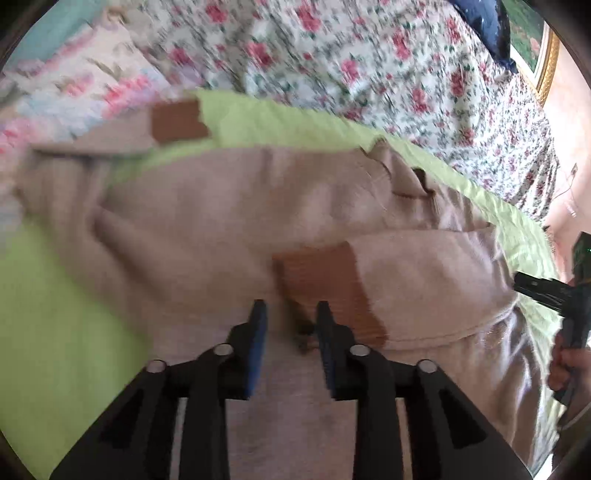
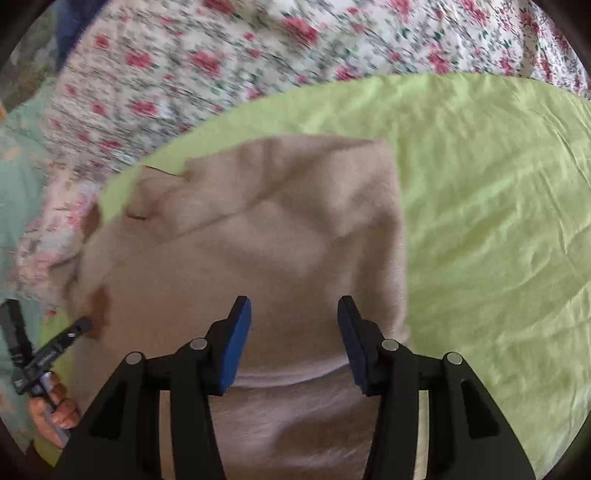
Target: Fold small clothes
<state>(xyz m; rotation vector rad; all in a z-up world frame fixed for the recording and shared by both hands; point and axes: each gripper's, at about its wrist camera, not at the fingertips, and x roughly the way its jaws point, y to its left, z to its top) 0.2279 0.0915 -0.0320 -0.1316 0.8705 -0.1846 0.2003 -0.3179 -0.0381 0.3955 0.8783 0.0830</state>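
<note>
A small beige garment with brown cuffs lies partly folded on a light green cloth. It also shows in the right wrist view. My left gripper is open just above the garment, beside the near brown cuff; a second brown cuff lies at the far left. My right gripper is open and empty over the garment's folded body. The other gripper shows at each view's edge, the right one and the left one.
The green cloth lies on a bed with a floral cover. A dark blue pillow and a gilt picture frame are at the far right. A mint cloth lies at the left.
</note>
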